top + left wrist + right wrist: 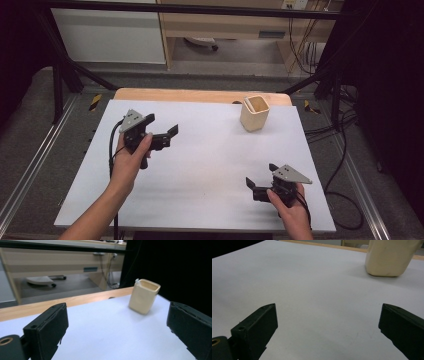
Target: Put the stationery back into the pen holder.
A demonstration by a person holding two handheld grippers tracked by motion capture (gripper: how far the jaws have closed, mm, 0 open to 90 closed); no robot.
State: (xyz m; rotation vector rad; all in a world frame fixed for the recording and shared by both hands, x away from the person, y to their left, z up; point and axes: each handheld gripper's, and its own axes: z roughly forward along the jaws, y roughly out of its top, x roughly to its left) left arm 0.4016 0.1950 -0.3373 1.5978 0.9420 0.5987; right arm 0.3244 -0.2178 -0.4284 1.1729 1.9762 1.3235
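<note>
Matt surfaces throughout: white sheet, pale wood, black plastic.

The desk (200, 170) wears a smooth, matt white covering with bare light wood showing along its far edge. The cream cup (254, 113) near the far right corner looks matt and faintly scuffed, plastic or ceramic, hard to say which. The left gripper (161, 126) and right gripper (260, 176) have dull black, slightly rough plastic jaws, each topped by a flat grey plate with a metallic look. The floor around is grey, coarse carpet.

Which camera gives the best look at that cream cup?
The left gripper view: the whole cup shows, rim and open top included. The high view shows it whole but small; the right gripper view cuts off its top.
</note>
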